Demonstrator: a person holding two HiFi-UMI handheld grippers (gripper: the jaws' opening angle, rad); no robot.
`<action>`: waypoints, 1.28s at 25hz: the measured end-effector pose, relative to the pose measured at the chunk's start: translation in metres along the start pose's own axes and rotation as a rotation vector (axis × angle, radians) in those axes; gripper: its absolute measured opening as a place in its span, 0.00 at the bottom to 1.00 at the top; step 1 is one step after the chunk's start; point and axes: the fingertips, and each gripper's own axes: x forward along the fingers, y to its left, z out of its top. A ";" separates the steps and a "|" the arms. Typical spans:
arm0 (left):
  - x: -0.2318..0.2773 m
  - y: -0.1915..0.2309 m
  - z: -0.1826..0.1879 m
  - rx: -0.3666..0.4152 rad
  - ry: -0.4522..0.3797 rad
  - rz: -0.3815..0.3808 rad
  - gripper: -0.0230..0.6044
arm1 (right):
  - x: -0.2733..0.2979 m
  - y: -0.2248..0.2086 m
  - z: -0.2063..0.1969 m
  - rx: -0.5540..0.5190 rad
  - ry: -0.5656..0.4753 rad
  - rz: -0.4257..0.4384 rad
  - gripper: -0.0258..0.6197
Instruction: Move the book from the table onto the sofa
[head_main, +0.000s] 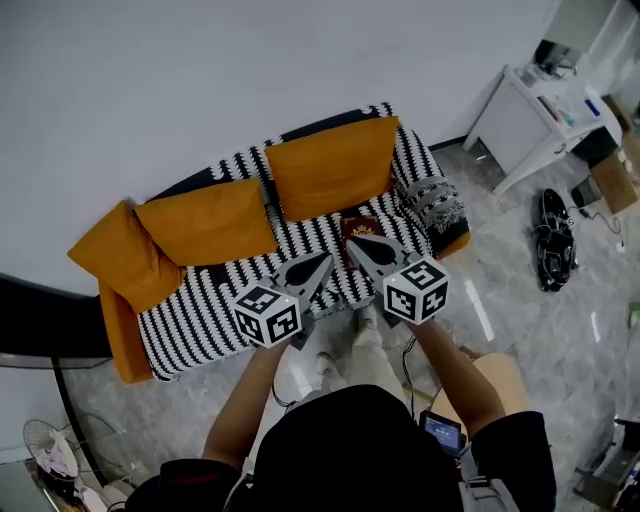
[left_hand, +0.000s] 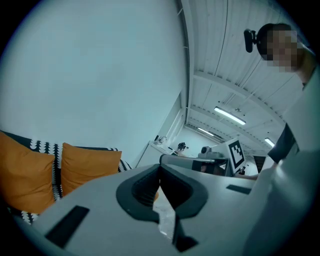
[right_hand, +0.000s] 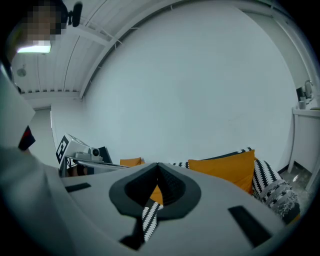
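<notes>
A dark red book (head_main: 361, 228) lies flat on the seat of the black-and-white striped sofa (head_main: 200, 310), in front of the right-hand orange cushion (head_main: 330, 165). My left gripper (head_main: 326, 261) and right gripper (head_main: 352, 244) are held side by side above the sofa's front edge, tips toward the backrest. Both are shut with nothing between the jaws. The right gripper's tip hangs just short of the book without touching it. In the left gripper view the shut gripper (left_hand: 160, 168) faces the wall above orange cushions (left_hand: 85, 165). The right gripper view shows its shut gripper (right_hand: 157, 165) before the cushion (right_hand: 225, 167).
Two more orange cushions (head_main: 205, 220) (head_main: 115, 255) lean on the backrest. A white table (head_main: 530, 110) stands at the back right, with dark shoes (head_main: 555, 240) on the tiled floor beside it. A dark ledge (head_main: 40, 320) and a small fan (head_main: 50, 455) sit at the left.
</notes>
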 end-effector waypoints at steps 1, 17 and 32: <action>-0.006 -0.003 0.000 0.005 -0.005 -0.004 0.06 | -0.002 0.006 0.002 -0.009 -0.007 -0.003 0.07; -0.021 -0.057 0.008 0.094 -0.025 -0.136 0.06 | -0.065 0.037 0.011 -0.041 -0.093 -0.102 0.07; 0.026 -0.189 -0.009 0.124 -0.015 -0.228 0.06 | -0.211 0.031 0.024 -0.058 -0.167 -0.179 0.07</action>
